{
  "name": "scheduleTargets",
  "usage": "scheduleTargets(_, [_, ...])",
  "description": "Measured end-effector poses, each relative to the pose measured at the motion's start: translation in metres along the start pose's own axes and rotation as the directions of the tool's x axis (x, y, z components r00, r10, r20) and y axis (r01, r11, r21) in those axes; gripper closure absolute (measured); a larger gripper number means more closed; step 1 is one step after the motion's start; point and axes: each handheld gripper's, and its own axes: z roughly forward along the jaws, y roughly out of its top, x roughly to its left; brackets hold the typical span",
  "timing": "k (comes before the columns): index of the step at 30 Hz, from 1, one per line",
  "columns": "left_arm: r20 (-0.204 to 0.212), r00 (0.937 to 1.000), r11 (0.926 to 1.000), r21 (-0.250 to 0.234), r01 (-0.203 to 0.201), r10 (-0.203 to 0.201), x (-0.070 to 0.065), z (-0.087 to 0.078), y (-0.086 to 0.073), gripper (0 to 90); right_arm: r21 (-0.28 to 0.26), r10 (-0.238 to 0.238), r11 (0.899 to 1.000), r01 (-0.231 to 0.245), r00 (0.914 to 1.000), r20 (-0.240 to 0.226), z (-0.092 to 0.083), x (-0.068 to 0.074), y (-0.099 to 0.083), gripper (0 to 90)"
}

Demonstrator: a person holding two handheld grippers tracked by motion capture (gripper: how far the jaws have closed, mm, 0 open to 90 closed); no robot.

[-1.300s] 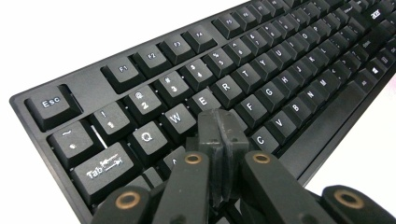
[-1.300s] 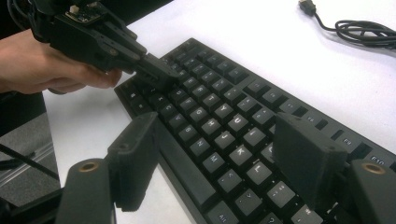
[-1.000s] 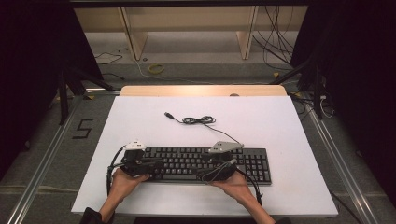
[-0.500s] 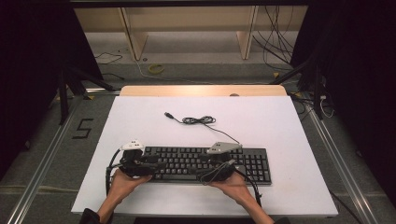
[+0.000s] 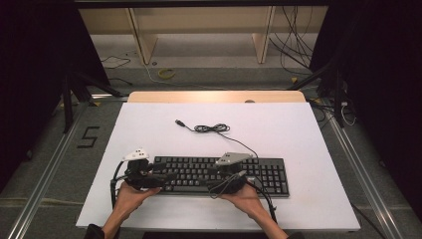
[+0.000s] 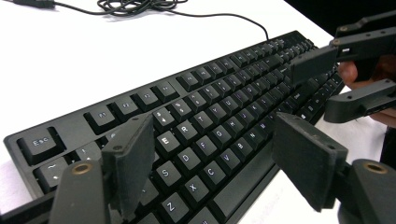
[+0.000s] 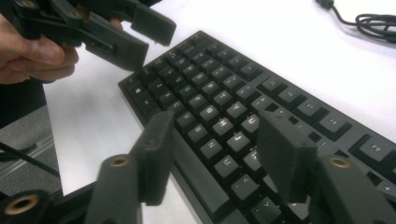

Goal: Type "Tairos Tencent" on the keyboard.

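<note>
Black keyboard (image 5: 219, 174) sits near edge of white table (image 5: 298, 129), cable (image 5: 211, 128) coiled just beyond it toward far side. My left gripper (image 6: 212, 161) hovers over keyboard's left end, jaws spread wide, nothing between them. Right gripper (image 7: 217, 149) over middle keys – also released, gripping nothing. Both hands low at near edge.
</note>
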Motion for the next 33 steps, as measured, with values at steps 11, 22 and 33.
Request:
scheduleTargets(11, [-0.005,1.0000,0.9997,-0.022,0.003,-0.003,0.001,-0.006,0.000,26.5,0.042,-0.023,0.999,0.024,0.9995,-0.024,0.011,0.007,-0.002,70.3])
scheduleTargets(22, [-0.006,1.0000,0.9996,-0.029,0.007,-0.007,-0.001,-0.010,-0.001,25.6,0.084,-0.045,0.995,0.048,0.9985,-0.030,0.023,0.012,-0.006,87.2])
scheduleTargets(33, [-0.005,1.0000,0.9995,-0.030,-0.007,0.006,-0.005,-0.012,-0.005,25.0,0.115,-0.055,0.992,0.057,0.9983,-0.021,0.030,0.012,-0.010,90.0])
